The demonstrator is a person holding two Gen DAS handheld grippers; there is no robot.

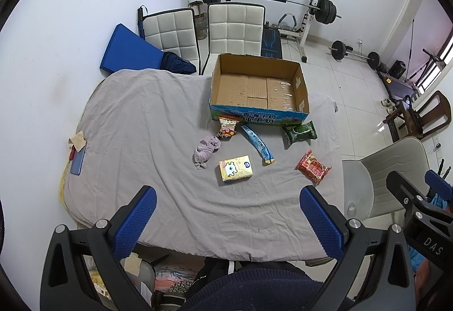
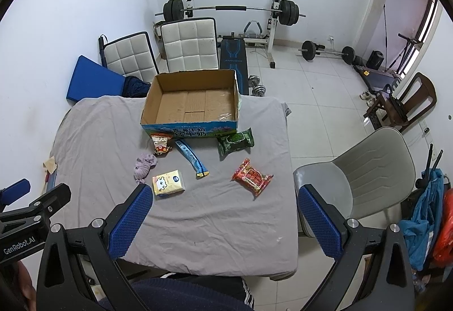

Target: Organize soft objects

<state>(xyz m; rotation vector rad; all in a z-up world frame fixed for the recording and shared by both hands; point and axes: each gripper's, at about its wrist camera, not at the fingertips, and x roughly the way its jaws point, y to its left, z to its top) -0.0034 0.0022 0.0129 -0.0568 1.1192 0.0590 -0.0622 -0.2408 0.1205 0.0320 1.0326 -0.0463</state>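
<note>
An open, empty cardboard box (image 1: 259, 87) (image 2: 192, 101) stands at the far side of a table under a grey cloth (image 1: 147, 124) (image 2: 93, 135). In front of it lie a crumpled mauve cloth (image 1: 206, 151) (image 2: 145, 165), a yellow tissue pack (image 1: 235, 168) (image 2: 168, 183), a small mushroom snack bag (image 1: 227, 130) (image 2: 162, 145), a long blue packet (image 1: 257, 144) (image 2: 192, 158), a green wipes pack (image 1: 300, 132) (image 2: 235, 141) and a red snack bag (image 1: 313, 167) (image 2: 252, 176). My left gripper (image 1: 228, 199) and right gripper (image 2: 225, 197) are open, empty, above the near edge.
Two white padded chairs (image 1: 203, 28) and a blue cushion (image 1: 127, 49) stand behind the table. A grey chair (image 2: 365, 172) is to the right. Weight bench and barbells (image 2: 235, 11) stand at the back wall. A phone (image 1: 77, 162) lies at the table's left edge.
</note>
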